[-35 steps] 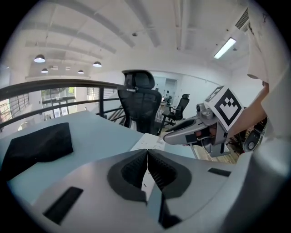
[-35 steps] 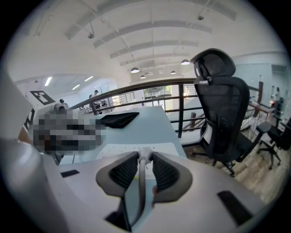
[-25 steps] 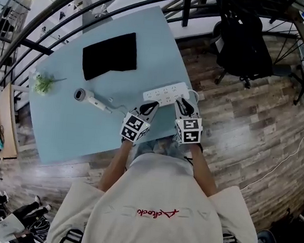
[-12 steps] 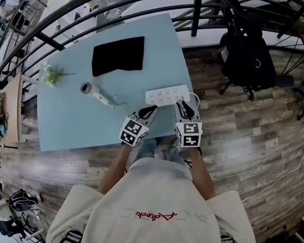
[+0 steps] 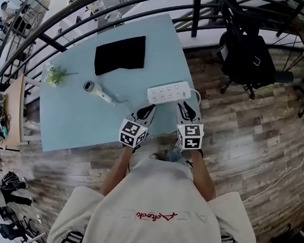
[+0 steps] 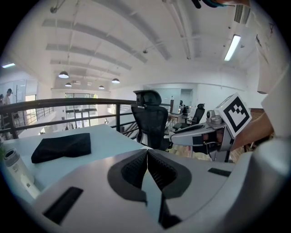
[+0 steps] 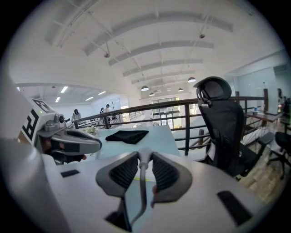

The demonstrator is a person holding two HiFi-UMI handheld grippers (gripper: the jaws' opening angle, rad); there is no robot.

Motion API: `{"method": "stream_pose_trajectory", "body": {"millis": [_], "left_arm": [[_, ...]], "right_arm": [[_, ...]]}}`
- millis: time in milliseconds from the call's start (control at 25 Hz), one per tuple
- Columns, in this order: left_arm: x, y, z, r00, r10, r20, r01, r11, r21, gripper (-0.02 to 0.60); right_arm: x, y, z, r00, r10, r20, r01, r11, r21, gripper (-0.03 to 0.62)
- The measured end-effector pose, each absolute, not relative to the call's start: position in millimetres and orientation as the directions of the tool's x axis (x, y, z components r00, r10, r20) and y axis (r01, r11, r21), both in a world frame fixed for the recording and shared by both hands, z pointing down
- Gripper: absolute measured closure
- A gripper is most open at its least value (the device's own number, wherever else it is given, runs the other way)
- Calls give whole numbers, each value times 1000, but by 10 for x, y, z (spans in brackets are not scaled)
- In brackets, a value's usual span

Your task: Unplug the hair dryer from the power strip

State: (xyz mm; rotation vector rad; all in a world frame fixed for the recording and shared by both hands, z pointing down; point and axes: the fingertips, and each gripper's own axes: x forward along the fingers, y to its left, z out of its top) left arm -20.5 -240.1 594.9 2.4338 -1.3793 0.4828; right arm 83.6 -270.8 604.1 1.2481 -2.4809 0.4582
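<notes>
The white power strip [image 5: 169, 92] lies near the table's front edge. The hair dryer [image 5: 95, 90] lies to its left, and its barrel [image 6: 12, 164] shows at the left edge of the left gripper view. Its thin cord [image 5: 123, 103] runs toward the grippers. My right gripper [image 5: 183, 106] hovers just in front of the strip, shut on a grey cord with a thicker plug end [image 7: 143, 158] held up between the pads, clear of the strip. My left gripper [image 5: 149, 109] hangs beside it, jaws shut with nothing between them [image 6: 147, 157].
A folded black cloth [image 5: 120, 54] lies at the table's far side, and a small green plant [image 5: 55, 76] stands at its left edge. A black office chair [image 5: 247, 50] stands on the wood floor beyond the table's right corner. A dark railing [image 7: 188, 119] runs behind the table.
Both grippers have risen and drawn back from the power strip toward the person. The right one keeps the grey cord end between its pads.
</notes>
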Motion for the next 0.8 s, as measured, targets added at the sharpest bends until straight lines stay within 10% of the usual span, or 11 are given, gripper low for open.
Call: {"method": "stream_pose_trajectory", "body": {"millis": [800], "left_arm": [[-435, -1277, 5636, 547, -782, 299, -833, -543, 106, 572]], "right_arm": [[631, -1461, 5563, -493, -798, 347, -856, 516, -30, 485]]}}
